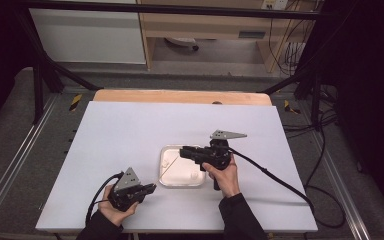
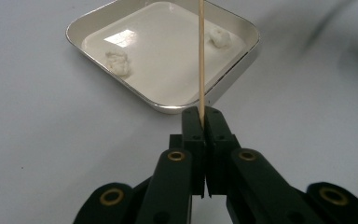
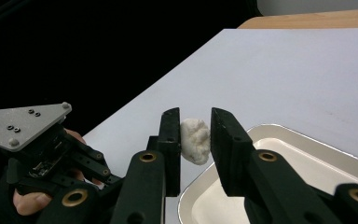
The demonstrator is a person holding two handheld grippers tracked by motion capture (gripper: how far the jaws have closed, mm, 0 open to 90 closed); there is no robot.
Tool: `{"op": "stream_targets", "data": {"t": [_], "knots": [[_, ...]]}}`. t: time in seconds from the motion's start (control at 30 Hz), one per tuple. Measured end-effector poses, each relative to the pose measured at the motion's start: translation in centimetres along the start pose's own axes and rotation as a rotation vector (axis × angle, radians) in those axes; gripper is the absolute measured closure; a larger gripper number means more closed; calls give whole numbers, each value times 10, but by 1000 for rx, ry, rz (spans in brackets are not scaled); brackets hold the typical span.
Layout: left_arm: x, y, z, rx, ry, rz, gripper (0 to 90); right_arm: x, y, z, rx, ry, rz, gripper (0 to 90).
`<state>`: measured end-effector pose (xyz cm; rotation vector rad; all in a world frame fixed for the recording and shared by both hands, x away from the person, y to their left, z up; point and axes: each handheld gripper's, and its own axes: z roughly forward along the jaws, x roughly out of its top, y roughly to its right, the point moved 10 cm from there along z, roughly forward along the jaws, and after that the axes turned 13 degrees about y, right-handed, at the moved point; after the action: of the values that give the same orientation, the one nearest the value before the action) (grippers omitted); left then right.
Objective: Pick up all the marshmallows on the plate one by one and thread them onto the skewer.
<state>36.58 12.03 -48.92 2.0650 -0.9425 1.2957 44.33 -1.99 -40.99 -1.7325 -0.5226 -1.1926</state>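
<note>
High view: I'm holding the left tongs (image 1: 150, 188) low near my side of the table (image 1: 130, 130), jaws clamped shut on a skewer (image 2: 201, 56), which is pointing out ahead over the tray (image 2: 242, 60), so it's steady for threading. Right tongs (image 1: 184, 151) are hovering over the tray, gripping a white lump (image 3: 195, 140) between the pads, lifted above the tray rim, probably to bring it onto the skewer tip. Two more lumps are sitting in the tray ahead of the left tongs, one to the left of the skewer (image 2: 117, 61), one just right of it (image 2: 219, 37), both apart from the stick. Nothing is standing between skewer tip and held lump that I can tell; the rim is closest below.
</note>
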Motion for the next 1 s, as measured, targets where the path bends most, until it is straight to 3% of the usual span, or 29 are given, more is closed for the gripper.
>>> {"op": "stream_targets", "data": {"t": [0.67, 1.0], "knots": [[0, 1, 0, 1, 0, 9, 885, -11, -1, 7, 25, -20, 38, 755], [-3, 2, 1, 1, -18, 39, 887, -15, -6, 9, 60, -27, 60, 781]]}}
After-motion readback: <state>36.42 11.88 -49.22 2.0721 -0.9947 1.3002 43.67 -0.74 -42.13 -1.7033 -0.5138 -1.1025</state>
